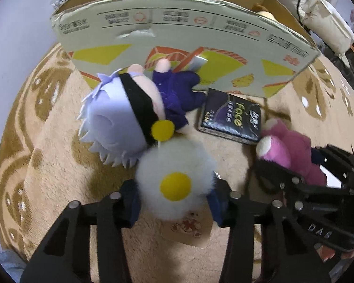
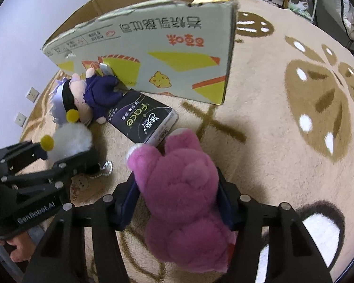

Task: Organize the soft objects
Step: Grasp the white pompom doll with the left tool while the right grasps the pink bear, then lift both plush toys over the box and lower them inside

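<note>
Left claw is pinching the white fluffy plush, blue pads pressed into its fur on both sides; a yellow felt dot faces the camera, and a card tag w/ a bear print lies on the rug just under it. Right claw is pinching the pink plush bear, pads squeezing its body left & right, bear upright-ish between the fingers w/ its white-tipped paw sticking out to the left. Both plushes sit low over the beige rug, which has a brown paw/flower pattern. In the right wrist view the left claw shows at the left edge, closed on the white plush, w/ a ball chain trailing beside it; part of a hand shows below it. Just past the white plush lies a doll w/ pale lilac hair, black blindfold and purple outfit, on its side, touching the white plush. Next to the doll, between it and the pink bear, lies a dark tissue pack, flat on the rug. Behind all that stands an open cardboard box w/ yellow & orange print, doll's feet up against its wall; some plush is visible inside near the far rim, can't tell what.
</note>
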Demonstrator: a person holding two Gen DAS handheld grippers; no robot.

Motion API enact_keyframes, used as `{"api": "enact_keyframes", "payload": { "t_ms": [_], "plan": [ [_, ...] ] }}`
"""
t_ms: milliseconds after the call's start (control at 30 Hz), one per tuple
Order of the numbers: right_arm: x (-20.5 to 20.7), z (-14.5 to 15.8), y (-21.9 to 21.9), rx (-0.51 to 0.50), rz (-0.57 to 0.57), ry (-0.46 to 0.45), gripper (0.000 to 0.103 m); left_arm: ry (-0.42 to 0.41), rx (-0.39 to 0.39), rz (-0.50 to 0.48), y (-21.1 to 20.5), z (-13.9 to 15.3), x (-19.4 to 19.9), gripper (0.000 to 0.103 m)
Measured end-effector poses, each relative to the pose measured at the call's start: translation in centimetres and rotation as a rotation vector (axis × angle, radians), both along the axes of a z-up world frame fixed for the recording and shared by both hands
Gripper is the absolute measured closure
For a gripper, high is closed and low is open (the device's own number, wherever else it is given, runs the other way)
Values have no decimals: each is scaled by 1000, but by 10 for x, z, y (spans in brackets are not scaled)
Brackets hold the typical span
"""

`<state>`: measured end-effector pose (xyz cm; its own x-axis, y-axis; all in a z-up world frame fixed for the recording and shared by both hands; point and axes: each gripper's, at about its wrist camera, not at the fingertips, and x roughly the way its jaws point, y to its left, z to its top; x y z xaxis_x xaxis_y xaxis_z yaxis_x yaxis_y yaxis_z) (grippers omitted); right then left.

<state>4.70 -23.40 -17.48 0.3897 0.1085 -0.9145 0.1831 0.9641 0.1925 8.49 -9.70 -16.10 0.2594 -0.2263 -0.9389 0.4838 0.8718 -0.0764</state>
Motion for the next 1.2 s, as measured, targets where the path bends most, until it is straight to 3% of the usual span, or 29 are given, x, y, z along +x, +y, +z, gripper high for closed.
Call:
{"api": "enact_keyframes", "payload": {
  "t_ms": [200, 533, 933, 1200],
  "plan": [
    [-3, 22, -10, 20, -34, -58, 45, -46, 17, -17, 2, 6, -19, 69],
    [-16, 67, -24, 58, -83, -257, 46, -181, 37, 48, 15, 35, -37, 70],
    [-30, 102, -6, 4, -47, -423, 46, -328, 30, 93, 20, 72, -48, 70],
    [-35, 128, -4, -16, -37, -499, 46, -480, 9, 125, 26, 101, -57, 70]
  ]
}}
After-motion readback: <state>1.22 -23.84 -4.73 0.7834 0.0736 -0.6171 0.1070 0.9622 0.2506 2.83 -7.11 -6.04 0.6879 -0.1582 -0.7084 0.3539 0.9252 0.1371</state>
